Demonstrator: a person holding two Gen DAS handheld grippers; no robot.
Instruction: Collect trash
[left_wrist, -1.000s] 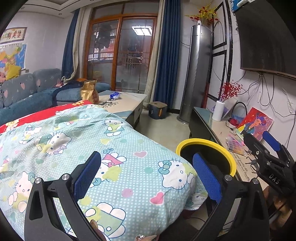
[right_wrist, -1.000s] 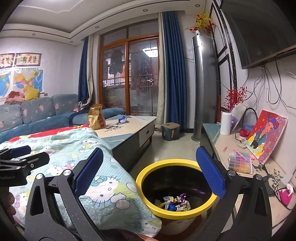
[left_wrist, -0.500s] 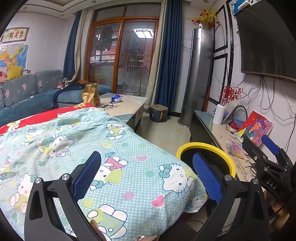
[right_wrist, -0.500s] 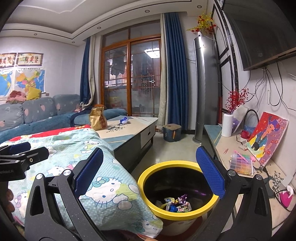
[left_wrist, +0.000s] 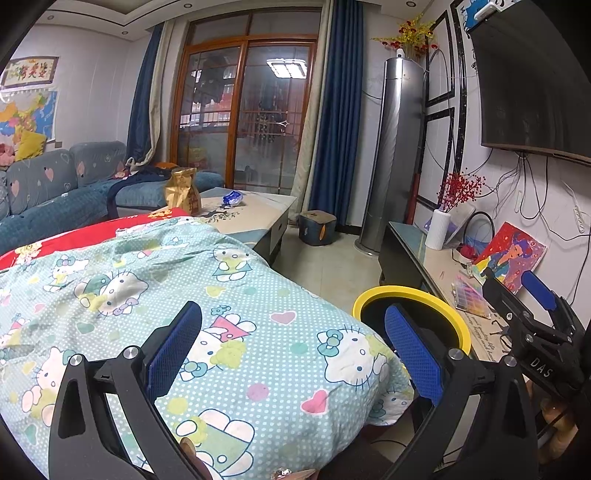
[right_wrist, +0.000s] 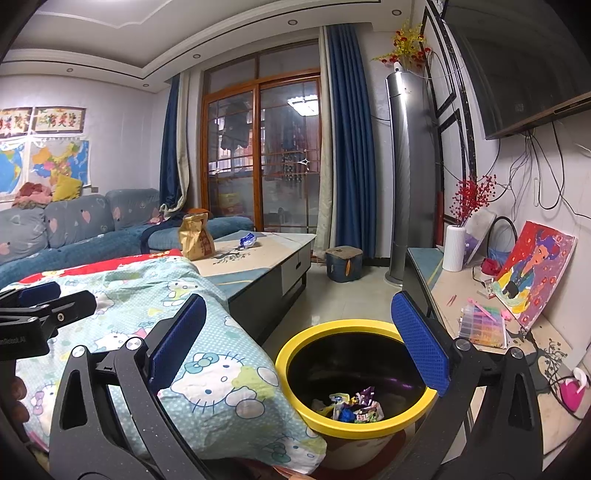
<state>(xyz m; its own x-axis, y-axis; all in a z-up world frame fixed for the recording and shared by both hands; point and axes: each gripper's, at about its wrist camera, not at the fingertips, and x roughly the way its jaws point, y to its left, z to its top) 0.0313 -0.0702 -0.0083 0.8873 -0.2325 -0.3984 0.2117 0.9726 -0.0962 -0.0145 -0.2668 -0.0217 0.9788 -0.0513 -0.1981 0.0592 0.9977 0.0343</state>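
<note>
A yellow-rimmed black bin (right_wrist: 354, 373) stands on the floor below my right gripper (right_wrist: 299, 339), with several crumpled wrappers (right_wrist: 351, 406) at its bottom. That gripper is open and holds nothing. My left gripper (left_wrist: 291, 343) is open too, empty, hovering over the cartoon-cat quilt (left_wrist: 184, 295), with the bin (left_wrist: 413, 314) at its right. On the coffee table (right_wrist: 258, 254) farther off lie a blue wrapper (right_wrist: 248, 240) and a gold paper bag (right_wrist: 195, 238). Each gripper shows at the edge of the other's view.
The quilt (right_wrist: 166, 332) covers a low surface on the left. A TV bench (right_wrist: 480, 317) with a white vase, painting and bead box runs along the right wall. A blue sofa (left_wrist: 55, 192) stands at far left; tiled floor (left_wrist: 332, 266) lies between table and bench.
Both grippers have tilted up and risen slightly, so the room sits lower in view. Both stay open and empty.
</note>
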